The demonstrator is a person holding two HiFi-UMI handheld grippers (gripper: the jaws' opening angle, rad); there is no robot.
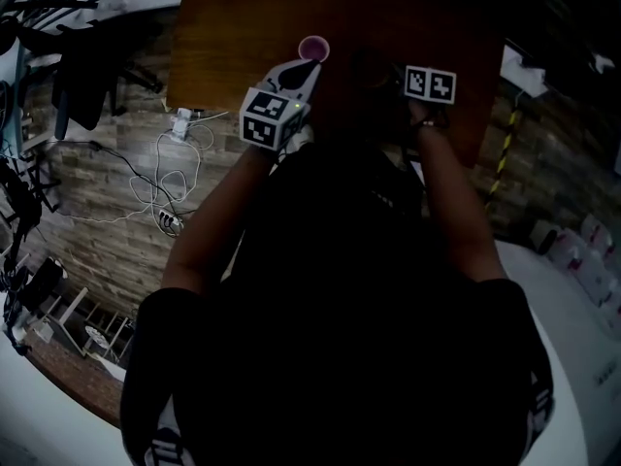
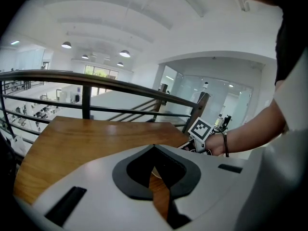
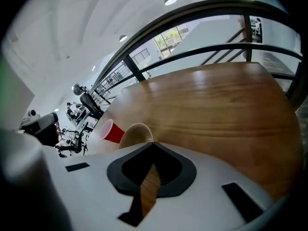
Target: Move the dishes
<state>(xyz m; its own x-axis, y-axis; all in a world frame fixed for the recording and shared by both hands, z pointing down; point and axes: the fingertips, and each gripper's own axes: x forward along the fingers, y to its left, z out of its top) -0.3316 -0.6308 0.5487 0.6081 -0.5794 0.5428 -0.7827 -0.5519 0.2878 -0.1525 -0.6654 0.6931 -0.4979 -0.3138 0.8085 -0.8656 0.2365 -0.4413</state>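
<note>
Tan bowl sits on the wooden table, right past the tip of my right gripper. 1 red cup stands just beside the bowl; I cannot tell if they touch. My right gripper's jaws are pinched together, with only a sliver of tabletop showing through. My left gripper is the same, closed and empty, over the table near the cup. The 2 grippers are close together.

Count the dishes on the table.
2: a red cup on the wooden table, and a tan bowl next to it in the right gripper view. More may be hidden, since the head view is dark and largely blocked.
</note>
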